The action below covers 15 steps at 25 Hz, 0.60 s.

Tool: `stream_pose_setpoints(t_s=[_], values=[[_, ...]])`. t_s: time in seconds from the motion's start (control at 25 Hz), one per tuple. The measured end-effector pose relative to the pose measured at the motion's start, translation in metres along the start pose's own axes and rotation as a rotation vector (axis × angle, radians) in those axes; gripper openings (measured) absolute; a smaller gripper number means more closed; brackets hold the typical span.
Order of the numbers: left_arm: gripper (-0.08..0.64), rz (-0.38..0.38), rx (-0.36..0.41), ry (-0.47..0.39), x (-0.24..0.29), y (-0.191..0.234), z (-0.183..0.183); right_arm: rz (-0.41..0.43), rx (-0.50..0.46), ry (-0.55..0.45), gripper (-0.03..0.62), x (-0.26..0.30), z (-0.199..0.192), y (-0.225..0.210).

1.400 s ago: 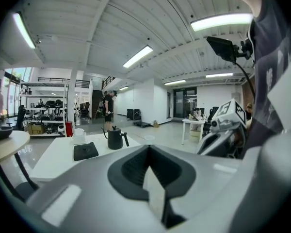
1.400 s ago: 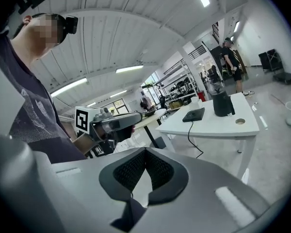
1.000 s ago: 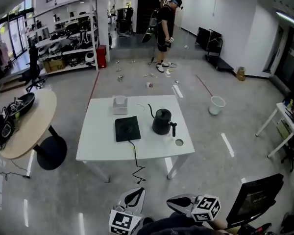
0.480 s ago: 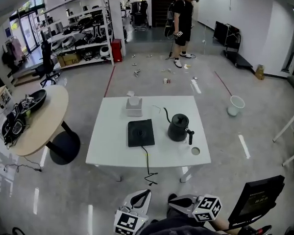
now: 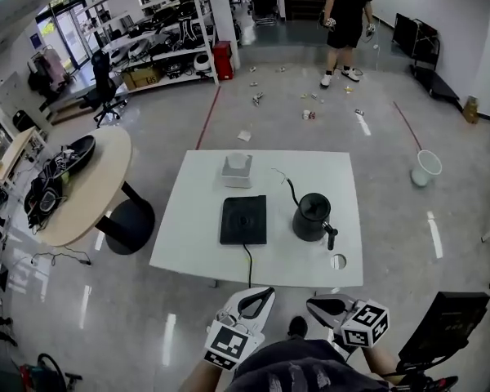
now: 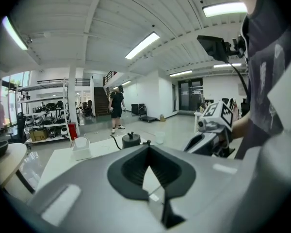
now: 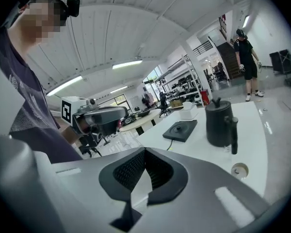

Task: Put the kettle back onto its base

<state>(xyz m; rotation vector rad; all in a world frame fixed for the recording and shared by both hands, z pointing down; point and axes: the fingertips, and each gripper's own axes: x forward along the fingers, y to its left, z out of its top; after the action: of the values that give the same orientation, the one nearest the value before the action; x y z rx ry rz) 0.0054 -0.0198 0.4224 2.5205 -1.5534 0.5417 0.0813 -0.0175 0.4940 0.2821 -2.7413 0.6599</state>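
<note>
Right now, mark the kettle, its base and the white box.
kettle [image 5: 310, 219]: head view, on its black body.
base [image 5: 244, 219]: head view, middle of its plate.
white box [image 5: 237, 171]: head view, its top.

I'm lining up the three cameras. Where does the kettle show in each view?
Head view: the kettle stands right of centre, on the right half of the table.
Left gripper view: small and far off, just left of centre.
Right gripper view: large, right of centre.
Shared landmark: the white box at the table's far edge shows in all three.
</note>
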Motion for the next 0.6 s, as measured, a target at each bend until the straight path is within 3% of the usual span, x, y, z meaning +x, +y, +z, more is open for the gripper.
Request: stream_pose_setpoints(t_s=[0.32, 0.6], values=[[-0.003, 0.045, 0.001, 0.018, 0.06, 0.021, 0.015, -0.139, -0.024, 0.019, 0.003, -0.016, 0.026, -0.107], [-0.003, 0.025, 0.01, 0.055, 0.096, 0.055, 0.002, -0.169, -0.013, 0.035, 0.003, 0.007, 0.032, -0.145]])
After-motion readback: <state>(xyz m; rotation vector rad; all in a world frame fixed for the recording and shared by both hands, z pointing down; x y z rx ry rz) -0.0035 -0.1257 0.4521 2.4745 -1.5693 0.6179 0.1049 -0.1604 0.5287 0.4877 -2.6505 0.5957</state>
